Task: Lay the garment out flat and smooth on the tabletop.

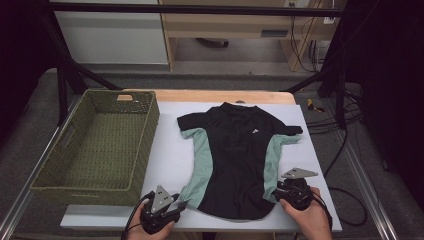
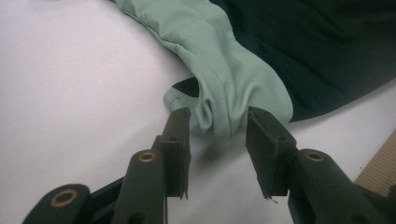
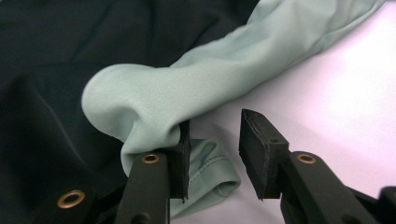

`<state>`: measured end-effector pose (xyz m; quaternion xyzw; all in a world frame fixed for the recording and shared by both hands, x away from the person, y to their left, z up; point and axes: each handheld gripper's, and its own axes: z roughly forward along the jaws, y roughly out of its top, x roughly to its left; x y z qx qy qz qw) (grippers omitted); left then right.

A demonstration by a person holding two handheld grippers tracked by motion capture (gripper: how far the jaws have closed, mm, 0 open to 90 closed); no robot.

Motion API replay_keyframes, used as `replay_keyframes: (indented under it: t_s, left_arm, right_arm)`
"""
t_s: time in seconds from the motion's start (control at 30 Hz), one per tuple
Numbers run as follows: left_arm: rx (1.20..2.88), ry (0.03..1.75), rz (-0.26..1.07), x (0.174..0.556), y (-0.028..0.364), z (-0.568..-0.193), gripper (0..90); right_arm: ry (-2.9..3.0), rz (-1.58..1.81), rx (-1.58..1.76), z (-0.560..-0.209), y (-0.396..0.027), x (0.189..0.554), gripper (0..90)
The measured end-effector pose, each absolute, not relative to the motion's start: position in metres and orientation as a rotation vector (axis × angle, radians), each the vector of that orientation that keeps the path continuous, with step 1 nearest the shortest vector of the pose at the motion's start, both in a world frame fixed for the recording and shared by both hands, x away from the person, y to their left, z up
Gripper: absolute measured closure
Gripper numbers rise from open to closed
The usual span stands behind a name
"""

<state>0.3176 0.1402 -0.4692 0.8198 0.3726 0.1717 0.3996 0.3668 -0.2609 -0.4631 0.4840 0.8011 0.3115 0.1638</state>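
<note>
Black and mint-green, a short-sleeved shirt (image 1: 235, 155) lies flat on the white sheet (image 1: 170, 155) that covers the bench (image 1: 220, 96), collar away from the person and hem toward them. In the high view the left hand-held gripper (image 1: 181, 204) sits at the shirt's lower left corner, where the mint side panel meets the hem, and the right hand-held gripper (image 1: 276, 190) sits at the lower right corner, held in the person's right hand (image 1: 307, 212). A woven green basket (image 1: 100, 145) stands on the left part of the bench, just beside the sheet and apart from the shirt.

From the left gripper view, the left hand-held gripper (image 2: 218, 123) has its jaws spread, with a bunched fold of the mint hem corner (image 2: 233, 88) standing between them. The right pad looks to touch the cloth and the left pad stands just off it, so nothing is pinched. White sheet (image 2: 70, 93) lies under and around the fold.

From the right gripper view, the right hand-held gripper (image 3: 212, 135) also has its jaws spread. A rounded hump of mint fabric (image 3: 149, 102) rests against the outer face of the left jaw and drapes over it, and a flat bit of stitched hem (image 3: 210, 172) lies on the sheet below the gap. The gap itself shows bare white sheet (image 3: 327, 93), and the right pad touches no cloth.
</note>
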Motion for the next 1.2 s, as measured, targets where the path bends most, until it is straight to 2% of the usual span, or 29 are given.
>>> replay_keyframes:
  t_s: [0.07,0.17,0.23,0.6,0.7,0.83,1.0,1.2]
  left_arm:
    - [2.073,0.945,0.433,0.318,0.141,-0.47,59.9]
    - [2.069,0.949,0.434,0.318,0.14,-0.47,59.4]
    - [2.067,0.951,0.44,0.318,0.14,-0.47,58.4]
    - [2.072,0.933,0.438,0.316,0.134,-0.471,57.4]
    - [2.085,0.926,0.435,0.315,0.131,-0.472,57.4]
    - [2.095,0.918,0.447,0.314,0.13,-0.472,57.6]
    - [2.092,0.93,0.449,0.316,0.132,-0.473,58.7]
    - [2.069,0.911,0.45,0.318,0.129,-0.471,61.2]
  right_arm:
    - [2.297,0.854,1.385,-0.465,-0.26,0.364,67.4]
    - [2.303,0.849,1.367,-0.465,-0.263,0.357,81.5]
    - [2.302,0.858,1.371,-0.462,-0.266,0.352,85.7]
    - [2.162,0.933,1.45,-0.454,-0.301,0.298,86.2]
    - [2.176,0.936,1.449,-0.456,-0.301,0.286,84.6]
    - [2.128,0.964,1.422,-0.453,-0.299,0.284,73.1]
    - [2.064,1.044,1.391,-0.443,-0.294,0.297,63.8]
    - [2.078,1.065,1.375,-0.439,-0.282,0.321,57.8]
